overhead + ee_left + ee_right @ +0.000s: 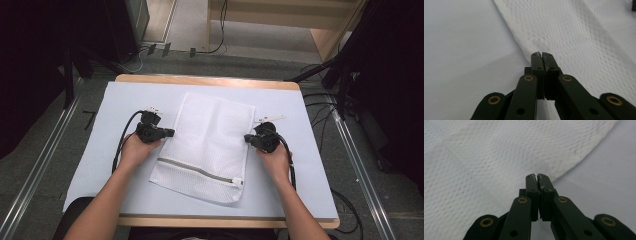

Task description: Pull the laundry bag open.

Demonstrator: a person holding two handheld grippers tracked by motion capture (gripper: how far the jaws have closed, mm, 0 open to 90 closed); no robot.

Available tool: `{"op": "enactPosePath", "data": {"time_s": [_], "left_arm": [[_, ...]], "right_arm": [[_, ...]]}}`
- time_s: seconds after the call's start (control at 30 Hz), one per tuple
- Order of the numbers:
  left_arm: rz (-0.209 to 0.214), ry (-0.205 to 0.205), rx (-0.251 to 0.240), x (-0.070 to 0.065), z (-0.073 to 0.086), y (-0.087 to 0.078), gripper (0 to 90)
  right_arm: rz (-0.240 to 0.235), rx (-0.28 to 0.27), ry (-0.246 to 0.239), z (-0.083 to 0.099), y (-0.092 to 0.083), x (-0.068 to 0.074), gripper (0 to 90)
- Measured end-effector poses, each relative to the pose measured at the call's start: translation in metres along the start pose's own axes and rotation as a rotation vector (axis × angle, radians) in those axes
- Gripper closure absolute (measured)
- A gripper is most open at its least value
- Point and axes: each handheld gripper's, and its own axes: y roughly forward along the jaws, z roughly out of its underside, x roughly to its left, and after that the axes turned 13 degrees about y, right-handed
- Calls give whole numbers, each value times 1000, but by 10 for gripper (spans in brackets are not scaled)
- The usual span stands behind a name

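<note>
Here's the white mesh laundry bag (207,145) lying flat in the middle of the counter (90,150), on its pale blue cover, zipper (200,171) running along the near end and slanting a little toward the right. The left gripper (169,133) is in at the bag's left edge, about halfway up its length, held in the person's left hand (136,150). In the left gripper view the fingers (537,61) are clenched tight together, tips right at the hem where mesh meets counter; whether any fabric is pinched between them can't be made out from here. Over on the other side, the right gripper (248,138) mirrors it at the bag's right edge, the right hand (274,159) behind it. In the right gripper view its fingers (532,183) are pressed shut as well, tips sitting at the mesh border, and again a pinch of cloth can't be confirmed. Cables trail back from both grippers along the forearms.
</note>
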Motion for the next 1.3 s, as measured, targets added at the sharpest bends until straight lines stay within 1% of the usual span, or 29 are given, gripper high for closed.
{"op": "enactPosePath", "data": {"time_s": [0.1,0.17,0.23,0.27,0.33,0.4,0.47,0.57,0.6,0.63,0.7,0.77,0.8,0.83,0.9,1.0,1.07,1.13,1.17,1.2,1.27,1.3], "left_arm": [[-5,-8,-5,0,3,-5,900],[-6,-22,-14,0,6,-7,900],[-12,-28,-12,0,9,-11,900],[-15,-35,-14,1,11,-12,900],[-24,-43,-11,1,15,-16,900],[-24,-57,-15,2,19,-20,900],[-34,-64,-15,3,23,-23,900],[-48,-80,-16,4,28,-28,900],[-55,-81,-16,5,30,-30,900],[-67,-84,-15,6,32,-31,900],[-78,-97,-10,9,35,-34,900],[-99,-109,-19,10,38,-37,900],[-109,-103,-18,12,39,-39,900],[-113,-107,-23,12,40,-39,900],[-120,-112,-20,16,41,-39,899],[-117,-122,-12,18,42,-37,893],[-100,-128,-15,19,42,-38,881],[-99,-131,-23,20,42,-40,829],[-91,-132,-27,20,42,-41,805],[-91,-135,-30,20,41,-42,775],[-81,-126,-31,19,39,-44,737],[-66,-128,-36,18,38,-45,707]], "right_arm": [[-3,-2,0,-4,2,0,899],[-7,-3,-3,-7,3,1,899],[-10,-3,-3,-11,6,3,899],[-15,-12,-13,-12,8,3,899],[-19,0,-8,-17,12,5,899],[-27,-2,-10,-21,16,8,900],[-36,-2,-12,-25,19,11,900],[-39,3,-34,-31,26,16,900],[-38,9,-41,-33,29,17,900],[-48,5,-40,-35,32,19,900],[-47,10,-48,-39,37,23,899],[-53,5,-64,-43,41,27,898],[-57,10,-64,-45,43,28,899],[-58,8,-68,-47,45,29,898],[-62,7,-65,-49,48,31,898],[-63,20,-74,-48,51,32,893],[-61,26,-67,-47,52,31,869],[-78,23,-59,-47,51,30,789],[-77,24,-64,-47,50,30,755],[-72,28,-63,-47,48,31,753],[-81,16,-73,-45,45,31,721],[-82,18,-74,-45,42,31,711]]}}
